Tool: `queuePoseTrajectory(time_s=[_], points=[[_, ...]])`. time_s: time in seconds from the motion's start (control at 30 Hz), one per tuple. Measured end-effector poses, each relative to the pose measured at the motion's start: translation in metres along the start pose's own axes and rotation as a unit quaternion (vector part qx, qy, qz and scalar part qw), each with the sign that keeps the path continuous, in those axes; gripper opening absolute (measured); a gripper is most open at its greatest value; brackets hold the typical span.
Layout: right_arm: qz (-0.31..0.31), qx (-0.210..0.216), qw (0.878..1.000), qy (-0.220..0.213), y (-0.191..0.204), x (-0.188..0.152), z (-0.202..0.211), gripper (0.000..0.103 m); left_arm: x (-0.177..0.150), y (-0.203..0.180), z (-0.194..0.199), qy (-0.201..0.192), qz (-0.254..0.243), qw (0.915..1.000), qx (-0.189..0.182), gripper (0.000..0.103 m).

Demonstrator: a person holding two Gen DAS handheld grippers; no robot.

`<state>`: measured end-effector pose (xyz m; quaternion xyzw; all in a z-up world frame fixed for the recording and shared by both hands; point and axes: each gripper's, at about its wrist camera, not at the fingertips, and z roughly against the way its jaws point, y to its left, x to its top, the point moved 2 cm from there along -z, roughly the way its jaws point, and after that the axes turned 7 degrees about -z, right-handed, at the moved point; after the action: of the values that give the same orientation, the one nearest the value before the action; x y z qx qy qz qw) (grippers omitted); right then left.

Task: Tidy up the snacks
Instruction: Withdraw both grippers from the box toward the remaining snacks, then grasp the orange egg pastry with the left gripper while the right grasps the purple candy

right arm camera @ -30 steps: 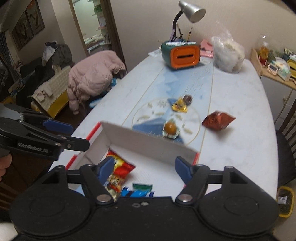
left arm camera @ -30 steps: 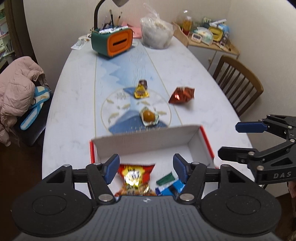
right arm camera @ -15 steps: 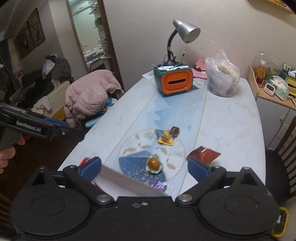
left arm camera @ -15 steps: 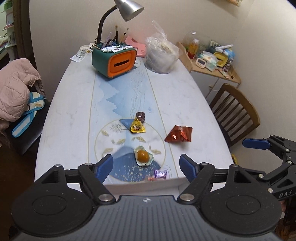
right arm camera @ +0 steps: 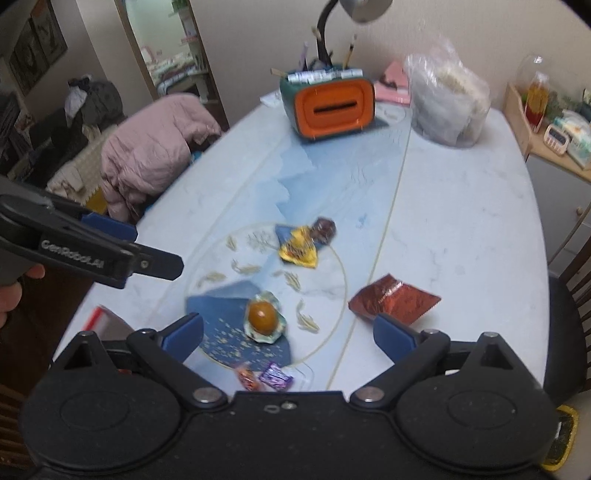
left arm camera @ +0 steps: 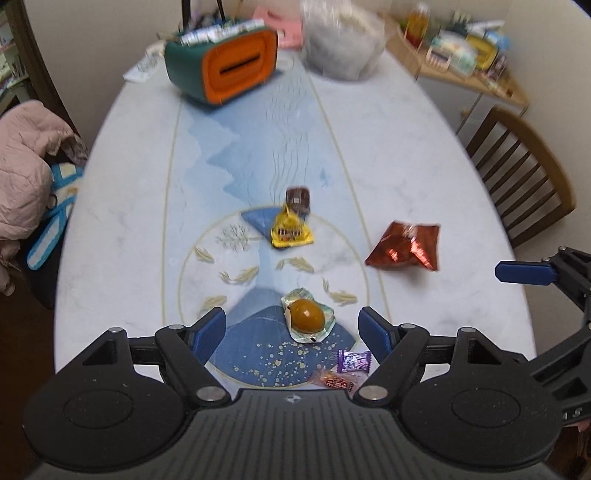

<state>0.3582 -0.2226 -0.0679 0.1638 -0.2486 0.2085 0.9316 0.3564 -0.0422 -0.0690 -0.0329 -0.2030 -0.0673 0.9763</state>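
Several snacks lie loose on the table: a round orange sweet in a clear wrapper [left arm camera: 307,315] [right arm camera: 263,316], a yellow packet [left arm camera: 290,230] [right arm camera: 297,249] touching a small brown one [left arm camera: 298,195], a red foil bag [left arm camera: 406,247] [right arm camera: 393,299], a purple candy [left arm camera: 354,361] [right arm camera: 275,376] and an orange candy [left arm camera: 334,380]. My left gripper [left arm camera: 291,332] hangs open over the orange sweet, holding nothing. My right gripper [right arm camera: 290,332] is open and empty above the same spot. A corner of the red-edged box [right arm camera: 99,317] shows low on the left.
At the far end stand a green and orange organizer [left arm camera: 221,70], a filled plastic bag [right arm camera: 447,103] and a desk lamp [right arm camera: 364,7]. A wooden chair [left arm camera: 517,177] is at the right, a pink jacket [right arm camera: 147,147] on a seat at the left.
Both grippers have moved forward from above the box out over the table and come lower. The box with its snacks has slipped out of view beneath them. Both jaws stand wider.
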Motion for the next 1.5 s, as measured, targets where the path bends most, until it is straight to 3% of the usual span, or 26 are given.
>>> queuePoseTrajectory(time_s=[0.4,0.53,0.7,0.83,1.03,1.2,1.37,1.5], points=[[-0.014,0.031,0.992,0.122,-0.026,-0.011,-0.083,0.093,0.015,-0.001,-0.104,0.107,0.057,0.9924,-0.02,0.079],[-0.018,0.046,0.983,0.174,-0.023,-0.014,-0.111,0.084,0.014,-0.001,-0.13,0.132,0.065,0.9888,-0.022,0.079],[0.013,0.039,0.977,0.209,-0.01,-0.017,-0.135,0.077,0.009,0.003,-0.154,0.155,0.08,0.9845,-0.023,0.079],[0.06,0.037,0.97,0.235,0.002,-0.024,-0.149,0.062,0.004,0.003,-0.162,0.163,0.082,0.9828,-0.031,0.078],[0.114,0.034,0.961,0.248,0.015,-0.029,-0.16,0.051,0.003,-0.001,-0.168,0.166,0.078,0.9823,-0.038,0.078],[0.135,0.029,0.958,0.253,0.022,-0.031,-0.165,0.048,0.006,-0.002,-0.176,0.184,0.082,0.9787,-0.04,0.078],[0.166,0.007,0.954,0.25,0.03,-0.034,-0.166,0.035,0.004,-0.001,-0.182,0.201,0.084,0.9754,-0.035,0.078],[0.176,-0.01,0.954,0.24,0.03,-0.037,-0.164,0.023,0.003,-0.001,-0.18,0.2,0.08,0.9761,-0.025,0.068]])
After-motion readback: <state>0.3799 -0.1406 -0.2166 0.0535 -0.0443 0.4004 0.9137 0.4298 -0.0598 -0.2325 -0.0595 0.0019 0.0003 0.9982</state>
